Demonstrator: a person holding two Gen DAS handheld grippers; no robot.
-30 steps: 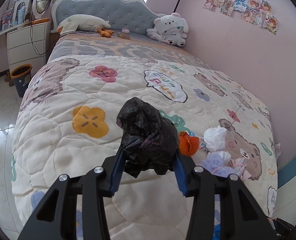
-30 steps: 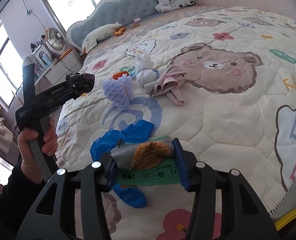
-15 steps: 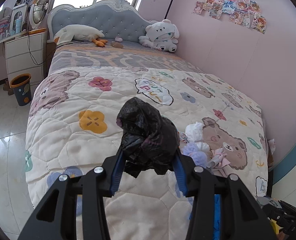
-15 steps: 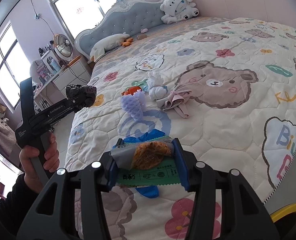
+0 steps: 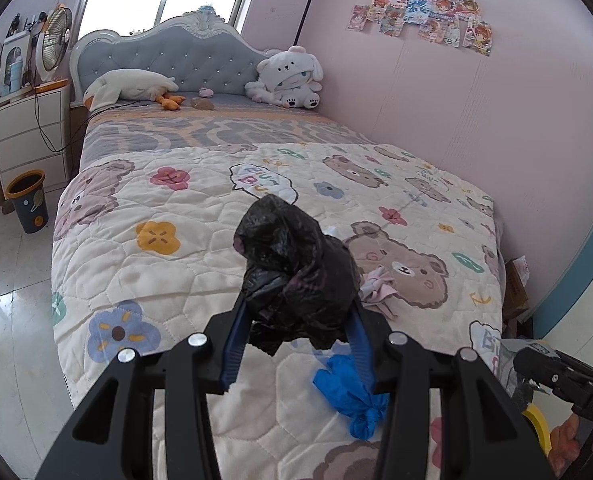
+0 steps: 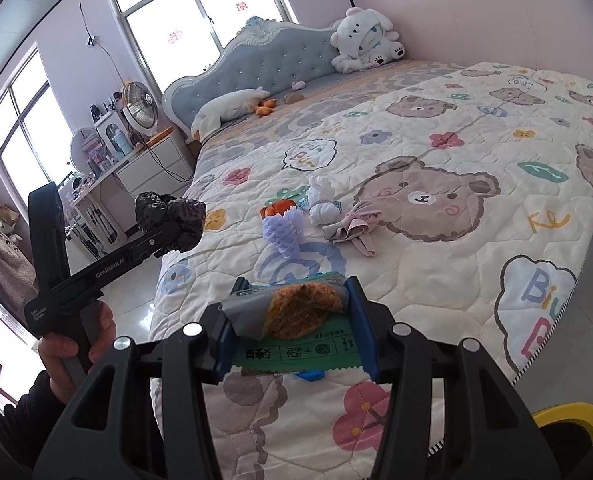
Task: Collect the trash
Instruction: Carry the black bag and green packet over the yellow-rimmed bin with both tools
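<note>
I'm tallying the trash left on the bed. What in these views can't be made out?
- Left wrist view: the black bag in the left gripper hides most of the litter; its contents are unseen.
- Right wrist view: the snack wrapper in the right gripper covers most of the blue glove.
- Bin: inside too dark.

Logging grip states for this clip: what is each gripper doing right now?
Left gripper: closed on a crumpled black plastic bag.
Right gripper: closed on a green snack wrapper.
</note>
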